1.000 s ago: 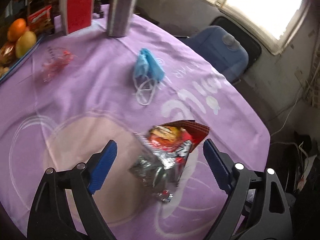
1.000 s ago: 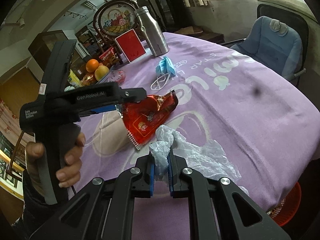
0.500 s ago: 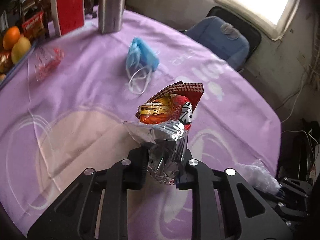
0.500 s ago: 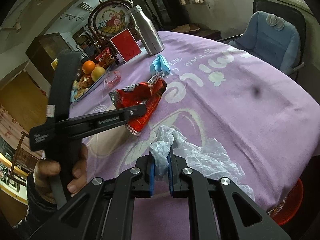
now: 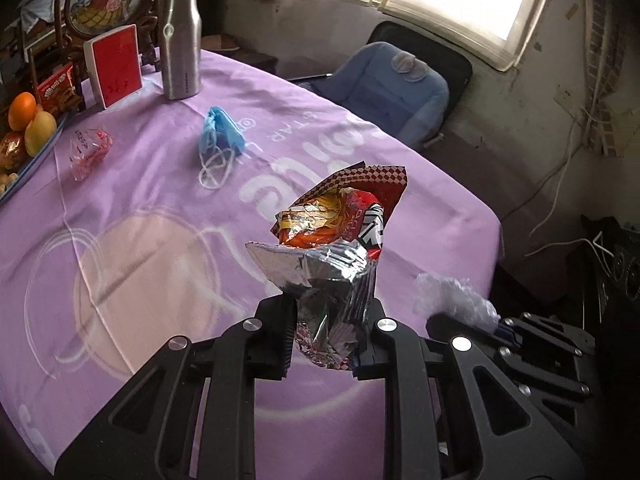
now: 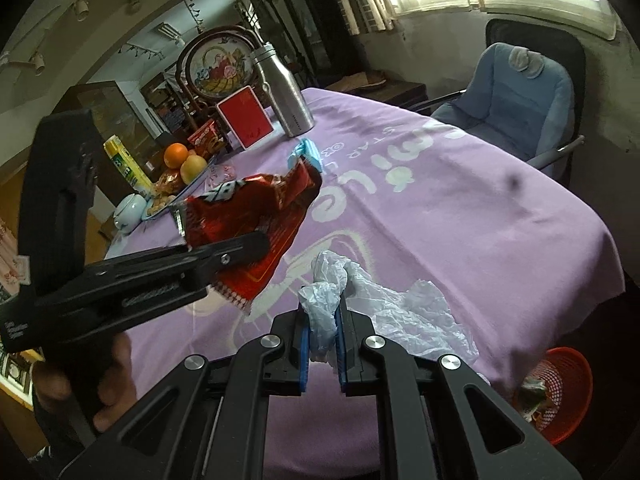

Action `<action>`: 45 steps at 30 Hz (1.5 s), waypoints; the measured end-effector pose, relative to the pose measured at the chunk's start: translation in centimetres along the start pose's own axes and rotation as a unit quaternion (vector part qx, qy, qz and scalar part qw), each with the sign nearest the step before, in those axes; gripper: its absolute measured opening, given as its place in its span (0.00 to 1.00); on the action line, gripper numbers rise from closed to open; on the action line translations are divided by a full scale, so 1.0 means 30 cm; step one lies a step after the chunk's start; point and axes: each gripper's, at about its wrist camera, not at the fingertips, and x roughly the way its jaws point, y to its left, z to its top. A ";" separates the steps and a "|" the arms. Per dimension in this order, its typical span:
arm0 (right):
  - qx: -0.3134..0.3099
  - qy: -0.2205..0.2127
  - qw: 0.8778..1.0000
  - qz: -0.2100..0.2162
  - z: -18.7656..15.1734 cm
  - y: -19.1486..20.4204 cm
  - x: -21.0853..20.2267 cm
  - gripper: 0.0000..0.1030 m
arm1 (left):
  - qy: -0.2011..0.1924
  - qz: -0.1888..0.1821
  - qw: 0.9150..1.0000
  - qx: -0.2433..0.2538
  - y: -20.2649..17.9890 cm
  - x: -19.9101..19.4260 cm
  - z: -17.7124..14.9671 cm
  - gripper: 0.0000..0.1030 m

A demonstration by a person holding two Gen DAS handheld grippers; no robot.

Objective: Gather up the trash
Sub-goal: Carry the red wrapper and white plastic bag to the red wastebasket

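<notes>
Left tool (image 5: 325, 334) raised, level, clamping snack wrapper (image 5: 332, 256) above table (image 5: 132, 200).

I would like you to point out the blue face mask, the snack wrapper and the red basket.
blue face mask (image 5: 222, 130), left wrist view, pleated body.
snack wrapper (image 5: 332, 264), left wrist view, silver inside.
red basket (image 6: 568, 380), right wrist view, mesh wall.

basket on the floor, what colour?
Red-orange mesh basket, clearest in the right wrist view, lower right.

Mask (image 5: 221, 132) before bottle (image 5: 182, 40); basket (image 6: 560, 392) below table edge (image 6: 608, 264)
</notes>
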 end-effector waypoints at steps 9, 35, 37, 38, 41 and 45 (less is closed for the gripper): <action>0.011 -0.021 0.999 -0.032 -0.064 -0.092 -0.099 0.12 | 0.013 -0.014 1.000 0.012 -0.100 -0.007 -0.087 0.22; 0.172 -0.037 0.979 -0.101 -0.393 -0.708 -0.334 0.12 | 0.102 -0.072 0.972 0.201 -0.727 0.231 -0.270 0.22; 0.193 -0.031 0.974 -0.113 -0.431 -0.775 -0.332 0.12 | 0.120 -0.077 0.967 0.213 -0.770 0.282 -0.292 0.22; 0.199 -0.028 0.972 -0.117 -0.444 -0.793 -0.327 0.12 | 0.130 -0.081 0.963 0.220 -0.793 0.315 -0.303 0.22; 0.221 -0.020 0.967 -0.128 -0.495 -0.865 -0.313 0.12 | 0.154 -0.079 0.955 0.239 -0.847 0.401 -0.336 0.22; 0.241 -0.004 0.959 -0.150 -0.559 -0.948 -0.277 0.12 | 0.189 -0.084 0.943 0.261 -0.916 0.521 -0.379 0.22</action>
